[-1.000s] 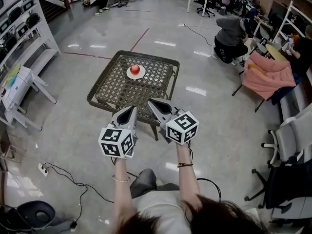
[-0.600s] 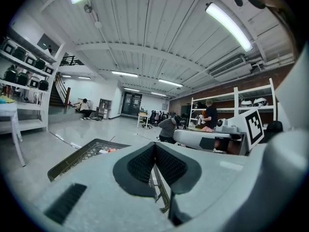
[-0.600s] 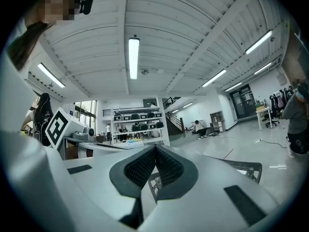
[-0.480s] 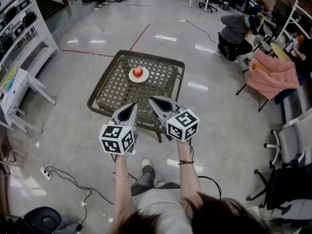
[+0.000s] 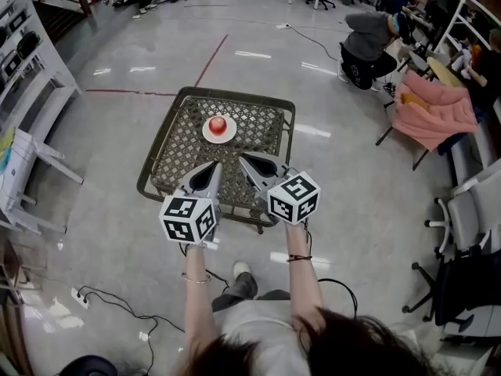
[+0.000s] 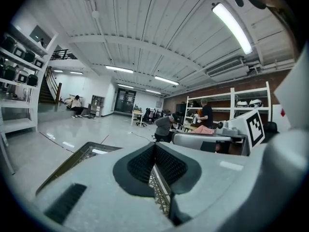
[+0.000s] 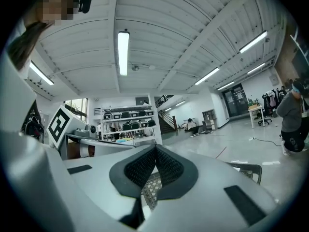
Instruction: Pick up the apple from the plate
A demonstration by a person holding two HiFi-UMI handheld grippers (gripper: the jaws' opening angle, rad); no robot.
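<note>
White plate on lattice table held one red apple. My left gripper and right gripper were both clenched, empty, short of plate.

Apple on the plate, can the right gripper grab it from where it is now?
Probably yes, but not quite yet. The right gripper hangs over the near side of the table, short of the apple, and nothing stands between them. Its jaws are shut, so they would need to open first.
</note>
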